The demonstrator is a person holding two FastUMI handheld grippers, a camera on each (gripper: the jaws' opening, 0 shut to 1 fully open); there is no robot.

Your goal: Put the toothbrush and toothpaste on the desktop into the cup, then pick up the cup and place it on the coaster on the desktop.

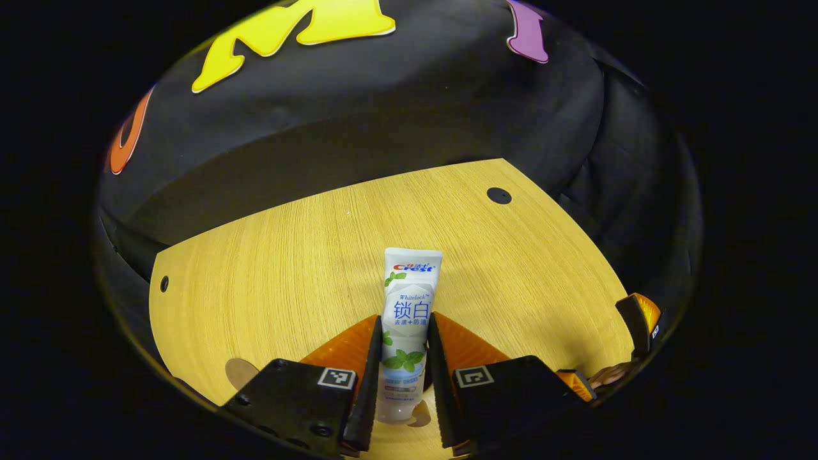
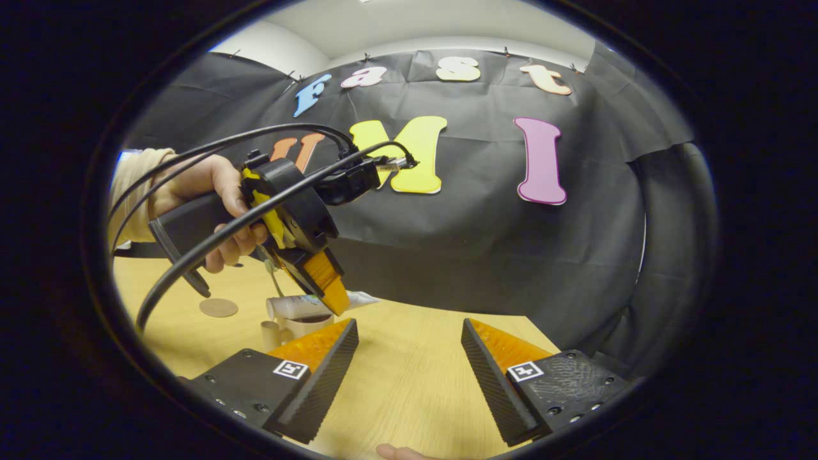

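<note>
In the left gripper view the left gripper [image 1: 404, 377] holds the toothpaste [image 1: 407, 319] between its jaws, both black ribbed pads pressed against the sides of the white tube, which runs straight out ahead with its flat crimped end farthest from the camera and its cap end low between the jaws. The tube is raised above the wooden table [image 1: 307, 268], and a round brown coaster [image 1: 241, 372] peeks out at the lower left beside the gripper's black body. At the far right edge of that view part of the right gripper [image 1: 639, 322] shows as an orange and black tip. In the right gripper view the right gripper [image 2: 409, 358] has its jaws spread wide with nothing between them, hanging over bare table [image 2: 409, 383]. Farther off to the left, a hand [image 2: 217, 211] in a pale sleeve grips the handle of the left gripper [image 2: 326, 287], tilted downward with black cables [image 2: 211, 236] trailing from it; the toothpaste [image 2: 300, 306] lies sideways in its jaws just above the cup [image 2: 291, 326], a light mug with a handle standing on the table. The coaster [image 2: 218, 307] lies flat on the table to the left of the cup, apart from it
</note>
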